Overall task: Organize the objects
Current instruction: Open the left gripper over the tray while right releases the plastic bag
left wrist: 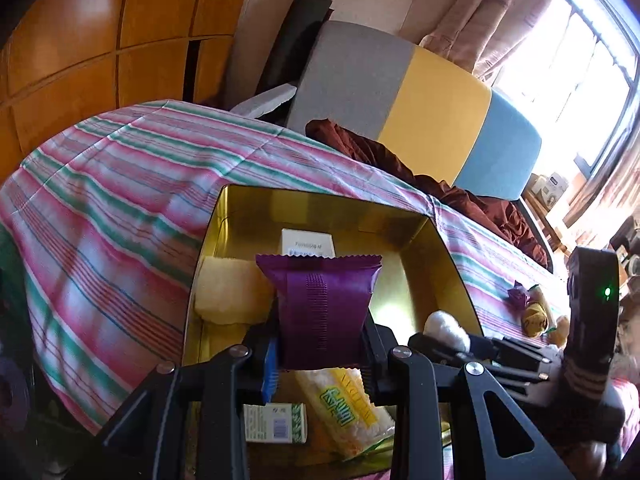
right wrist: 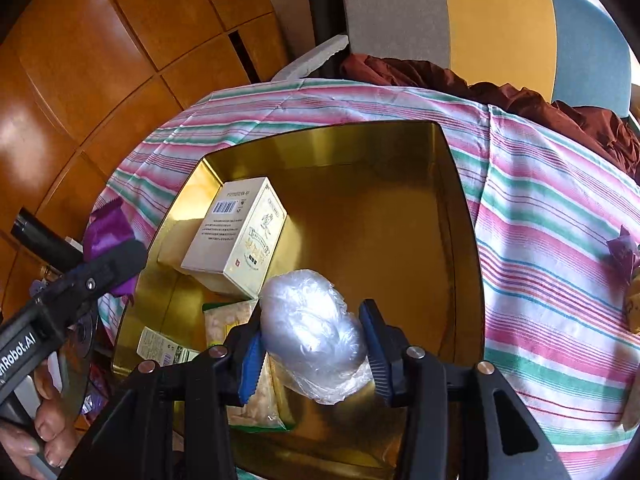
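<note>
We see a striped cloth (right wrist: pixel 552 216) draping the counter, hiding its surface and edges. On it sits a shiny gold metal tin (right wrist: pixel 460 216), its near rim cut off by our claws. The left claw (left wrist: pixel 320 344) pinches a crinkly purple packet (left wrist: pixel 320 304) above the tin. The right claw (right wrist: pixel 316 344) holds a rounded, clear-plastic-wrapped bundle (right wrist: pixel 312 332) over the tin; its contents stay unclear.
</note>
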The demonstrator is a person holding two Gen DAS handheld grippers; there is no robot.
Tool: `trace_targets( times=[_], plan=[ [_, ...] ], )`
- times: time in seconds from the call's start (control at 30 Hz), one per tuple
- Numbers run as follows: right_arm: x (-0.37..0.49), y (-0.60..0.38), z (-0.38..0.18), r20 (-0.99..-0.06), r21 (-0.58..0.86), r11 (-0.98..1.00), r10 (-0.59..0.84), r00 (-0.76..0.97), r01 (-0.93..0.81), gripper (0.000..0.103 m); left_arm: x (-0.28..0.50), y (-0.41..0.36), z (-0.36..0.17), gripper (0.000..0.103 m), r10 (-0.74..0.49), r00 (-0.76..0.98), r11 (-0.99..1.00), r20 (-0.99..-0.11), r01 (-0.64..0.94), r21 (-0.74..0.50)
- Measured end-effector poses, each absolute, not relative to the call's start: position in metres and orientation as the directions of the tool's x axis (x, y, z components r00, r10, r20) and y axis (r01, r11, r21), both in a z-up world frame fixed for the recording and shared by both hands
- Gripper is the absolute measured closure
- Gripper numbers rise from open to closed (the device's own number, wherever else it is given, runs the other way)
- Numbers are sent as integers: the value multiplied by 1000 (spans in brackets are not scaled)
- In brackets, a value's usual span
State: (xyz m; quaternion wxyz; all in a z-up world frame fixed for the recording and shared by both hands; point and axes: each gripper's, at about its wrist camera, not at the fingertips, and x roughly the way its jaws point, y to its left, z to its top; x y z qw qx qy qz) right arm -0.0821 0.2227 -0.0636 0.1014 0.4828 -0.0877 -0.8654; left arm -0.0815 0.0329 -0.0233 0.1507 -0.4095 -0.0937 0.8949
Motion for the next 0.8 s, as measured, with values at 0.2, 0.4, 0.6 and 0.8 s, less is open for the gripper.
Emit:
trace_targets(
  times=[0.2,0.4,0.6,0.8],
  plan=[
    [-75,224,-61,-815,202,-975,-221,-536,95,38,-114,60,-12,70,385,-605,-922,-697,-228,-312],
    [-60,231,-61,-819,217,-972,-230,-526,87,34,-143,87,-16,52,381,-585,-924,-716,-236,-300],
    [-52,229,-60,-818,193,-977,-211,-536,90,33,-132,77,-22,45,348,-613,-937,-710,-195,-291],
    [-48,223,-58,-818,168,-981,-193,-541,97,32,-105,57,-25,45,282,-654,-958,-702,-160,-236]
  ],
)
